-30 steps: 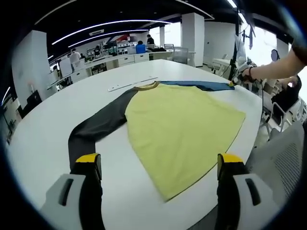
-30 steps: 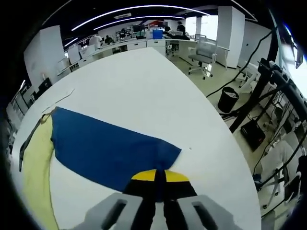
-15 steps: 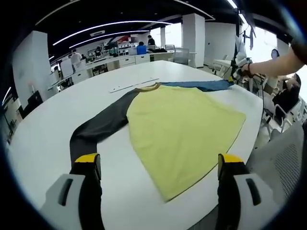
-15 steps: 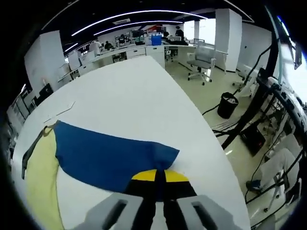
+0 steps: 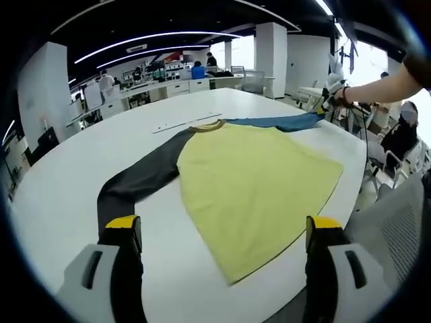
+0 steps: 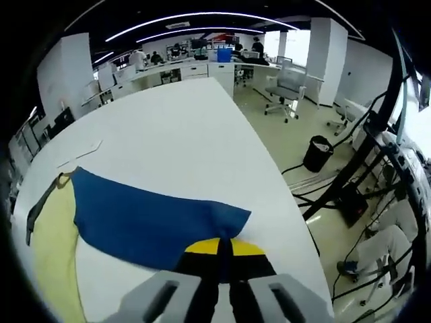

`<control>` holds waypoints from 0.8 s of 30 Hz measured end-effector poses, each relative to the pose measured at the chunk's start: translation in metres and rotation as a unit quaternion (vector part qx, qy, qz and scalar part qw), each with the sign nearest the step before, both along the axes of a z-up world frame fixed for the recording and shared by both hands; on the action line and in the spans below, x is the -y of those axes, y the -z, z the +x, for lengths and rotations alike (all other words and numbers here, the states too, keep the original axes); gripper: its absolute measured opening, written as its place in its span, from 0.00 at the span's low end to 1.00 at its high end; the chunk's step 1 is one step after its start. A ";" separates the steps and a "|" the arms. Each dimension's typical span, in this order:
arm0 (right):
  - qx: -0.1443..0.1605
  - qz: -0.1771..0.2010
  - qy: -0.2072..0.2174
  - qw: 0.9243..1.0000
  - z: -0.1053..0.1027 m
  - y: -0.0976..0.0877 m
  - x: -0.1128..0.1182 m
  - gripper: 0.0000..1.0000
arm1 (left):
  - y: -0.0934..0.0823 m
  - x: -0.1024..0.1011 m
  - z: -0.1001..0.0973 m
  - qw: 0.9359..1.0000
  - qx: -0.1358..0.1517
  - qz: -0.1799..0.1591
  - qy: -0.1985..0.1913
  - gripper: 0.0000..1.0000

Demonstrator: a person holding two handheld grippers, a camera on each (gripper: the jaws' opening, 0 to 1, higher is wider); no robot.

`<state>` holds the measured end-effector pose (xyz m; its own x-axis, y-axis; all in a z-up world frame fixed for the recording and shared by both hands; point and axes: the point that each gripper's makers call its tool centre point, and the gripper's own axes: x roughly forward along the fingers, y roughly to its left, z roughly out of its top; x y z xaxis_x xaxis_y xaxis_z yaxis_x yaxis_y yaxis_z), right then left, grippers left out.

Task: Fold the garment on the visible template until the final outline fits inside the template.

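Note:
A long-sleeved shirt lies spread on the white table point(image 5: 60, 182). Its body is yellow point(image 5: 259, 182), one sleeve is dark grey point(image 5: 138, 183) and the other sleeve is blue point(image 5: 283, 122). In the left gripper view my left gripper point(image 5: 222, 232) stands open near the table's near edge, its left jaw beside the grey sleeve's cuff, nothing between the jaws. My right gripper point(image 6: 224, 247) is shut on the cuff end of the blue sleeve point(image 6: 151, 219), lifted slightly off the table point(image 6: 175, 128). That gripper also shows far right in the left gripper view, held by a person's hand point(image 5: 340, 97).
A thin pale strip point(image 5: 185, 121) lies on the table beyond the collar. Office chairs point(image 6: 286, 81), a black bin point(image 6: 316, 151), cables and desks stand around the table. A grey chair back point(image 5: 397, 222) is at the near right edge.
The right gripper has lifted and drawn the blue sleeve's cuff a little up and away. The left gripper has stayed still.

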<state>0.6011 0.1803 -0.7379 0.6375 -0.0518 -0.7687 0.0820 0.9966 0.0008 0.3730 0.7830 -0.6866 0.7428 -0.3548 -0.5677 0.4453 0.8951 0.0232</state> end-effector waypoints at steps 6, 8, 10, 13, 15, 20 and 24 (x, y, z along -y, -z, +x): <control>-0.004 -0.001 -0.001 1.000 -0.003 0.001 -0.004 0.00 | -0.002 0.000 0.001 1.000 0.003 -0.003 -0.001 0.99; -0.004 0.000 -0.003 1.000 -0.004 -0.001 -0.007 0.00 | -0.002 -0.001 0.001 1.000 0.003 -0.003 -0.002 0.99; -0.005 0.001 -0.005 1.000 -0.005 -0.002 -0.010 0.00 | -0.003 0.000 0.001 1.000 0.003 -0.005 -0.001 0.99; -0.001 0.003 -0.008 1.000 -0.005 -0.006 -0.016 0.00 | -0.004 0.000 0.000 1.000 0.004 -0.006 0.000 0.99; 0.000 0.000 -0.012 1.000 -0.006 -0.009 -0.019 0.00 | -0.004 0.000 -0.001 1.000 0.004 -0.006 0.000 0.99; 0.000 0.003 -0.014 1.000 -0.007 -0.011 -0.027 0.00 | -0.005 0.000 -0.001 1.000 0.005 -0.010 0.001 0.99; 0.002 0.006 -0.021 1.000 -0.006 -0.013 -0.036 0.00 | -0.005 -0.004 0.000 1.000 0.006 -0.012 -0.004 0.99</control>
